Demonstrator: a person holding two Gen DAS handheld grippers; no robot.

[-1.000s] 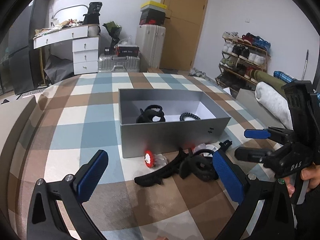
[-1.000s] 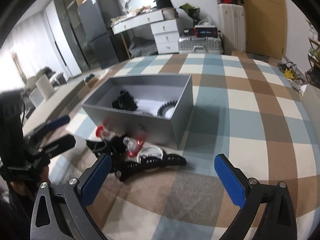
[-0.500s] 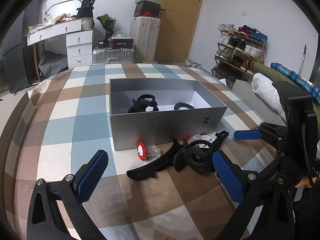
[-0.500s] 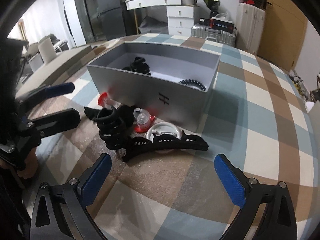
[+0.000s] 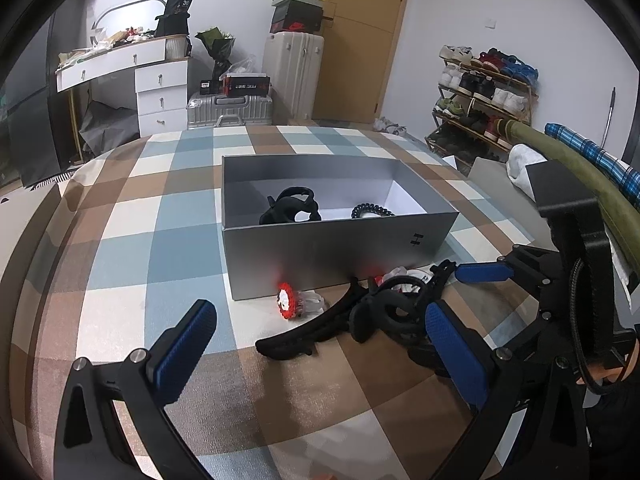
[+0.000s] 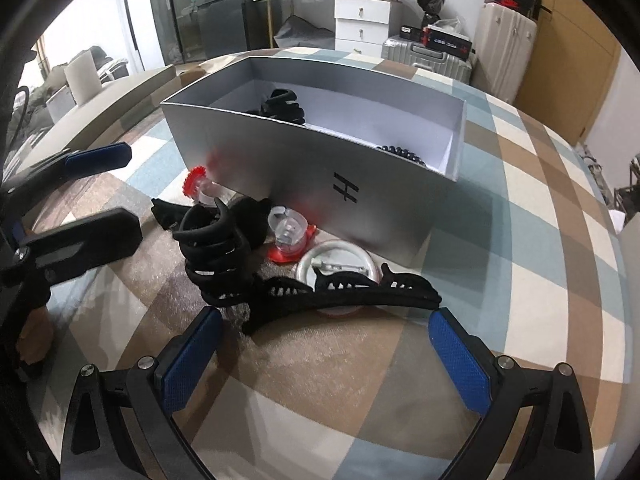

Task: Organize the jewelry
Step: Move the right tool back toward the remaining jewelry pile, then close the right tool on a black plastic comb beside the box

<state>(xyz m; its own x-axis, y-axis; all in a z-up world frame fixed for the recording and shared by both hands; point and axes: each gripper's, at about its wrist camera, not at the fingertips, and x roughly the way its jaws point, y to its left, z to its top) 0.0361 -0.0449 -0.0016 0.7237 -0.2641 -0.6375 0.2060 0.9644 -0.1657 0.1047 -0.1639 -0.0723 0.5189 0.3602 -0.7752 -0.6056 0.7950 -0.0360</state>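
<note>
Across the brown, blue and cream checked tablecloth [image 6: 532, 216], the big open silver-grey cardboard box [image 6: 304, 168] sits at twelve o'clock from both cameras, already holding a black claw clip [image 5: 290, 210] and a dark beaded bracelet [image 5: 372, 211]. Just in front of its near wall lies the loose pile: a long black toothed hair clip [image 6: 348, 288], a chunky black claw clip [image 6: 218, 256], a round white disc with a pin bar [image 6: 338, 268], a clear-and-red plastic piece [image 6: 290, 236] and a red beaded ring [image 5: 286, 300].

The long clip looks like the target. Best bet: close on its middle, lift straight up so the teeth don't drag the disc beneath it.

Right gripper [image 6: 320, 356] hovers low at six o'clock of that clip, jaws spread wide, empty, angled slightly down. Left gripper [image 5: 316, 344] hangs at nine o'clock of the pile, also spread wide, holding nothing.
</note>
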